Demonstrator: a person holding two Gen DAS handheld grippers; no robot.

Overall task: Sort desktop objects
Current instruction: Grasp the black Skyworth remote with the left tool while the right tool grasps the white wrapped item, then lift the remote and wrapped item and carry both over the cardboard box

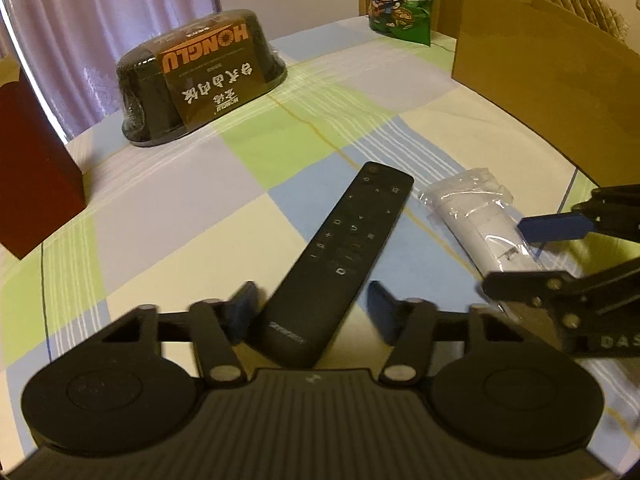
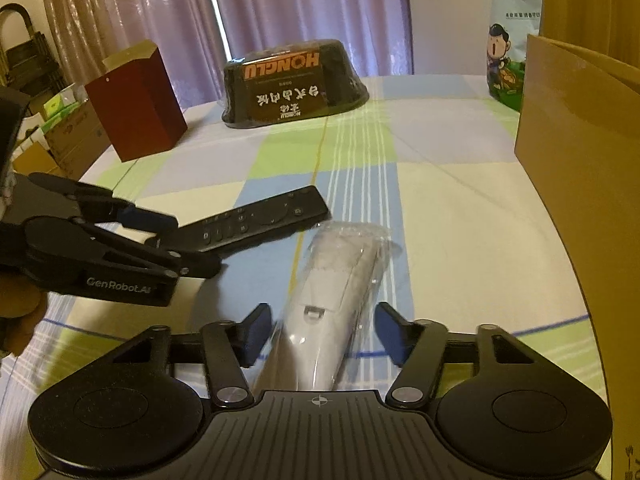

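Note:
A black remote (image 1: 336,256) lies on the checked tablecloth (image 1: 180,208), its near end between the blue pads of my left gripper (image 1: 314,312), which is open around it. To its right lies a white remote in clear plastic wrap (image 1: 476,224). In the right wrist view this white remote (image 2: 340,300) runs between the fingers of my right gripper (image 2: 325,332), which is open with a pad on each side of it. The black remote (image 2: 260,224) and the left gripper (image 2: 176,240) show at the left there. The right gripper (image 1: 532,256) straddles the white remote's near end.
A shrink-wrapped black bowl pack labelled HONGLU (image 1: 200,80) sits at the far side. A dark red box (image 1: 36,180) stands at the left, and a tall cardboard box (image 1: 540,80) at the right. A green snack bag (image 1: 400,4) leans at the back. Curtains hang behind.

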